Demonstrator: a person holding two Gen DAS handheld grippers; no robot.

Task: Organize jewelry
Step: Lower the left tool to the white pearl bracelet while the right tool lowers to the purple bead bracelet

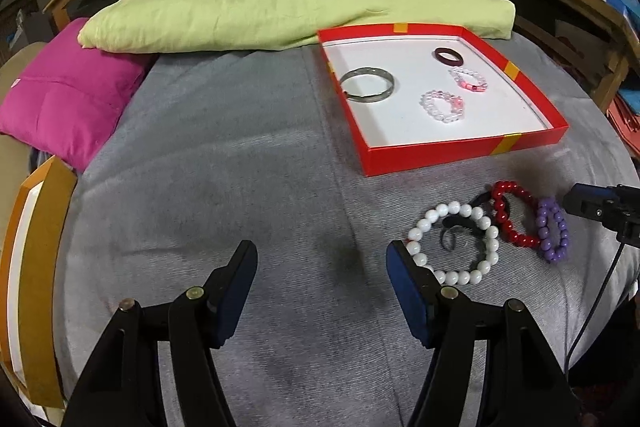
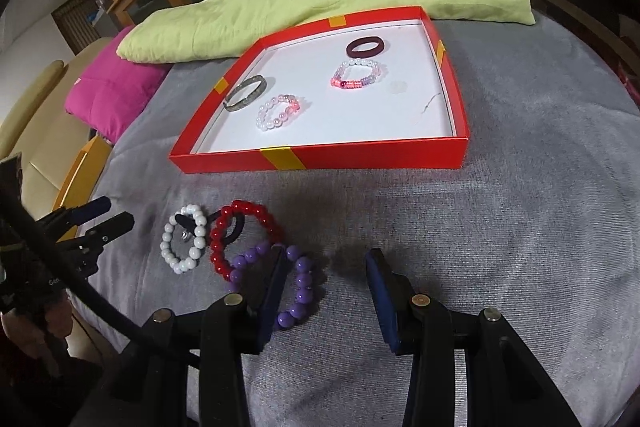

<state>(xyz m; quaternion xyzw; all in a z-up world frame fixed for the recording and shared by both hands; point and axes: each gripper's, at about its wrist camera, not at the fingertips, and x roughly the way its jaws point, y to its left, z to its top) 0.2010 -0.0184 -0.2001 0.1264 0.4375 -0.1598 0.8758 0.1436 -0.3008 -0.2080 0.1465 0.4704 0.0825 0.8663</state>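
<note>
Grey fleece blanket (image 1: pixel 240 163) covers the bed, with a green pillow (image 1: pixel 280 11) and a pink cushion (image 1: pixel 64 99) along the far edge. On the far right sits the red tray (image 2: pixel 320 159), already holding a grey bangle (image 2: pixel 246 93), a dark ring-shaped band (image 2: pixel 365 47) and two pale beaded bracelets (image 2: pixel 278 113). Four pieces still lie on the blanket nearer us: a white bead bracelet (image 1: pixel 454 243) over a black hair tie (image 1: pixel 456 231), a red bead bracelet (image 1: pixel 514 213) and a purple bead bracelet (image 2: pixel 296 287).

I'd judge the sorting about half done, the next pick being the purple one. The right gripper (image 2: pixel 328 267) hangs low with jaws wide apart, holding nothing, its left finger over the purple loop; it would need to straddle one strand, then close. The left gripper (image 1: pixel 322 267) waits over bare blanket, jaws spread and empty, its right finger just beside the white beads.
</note>
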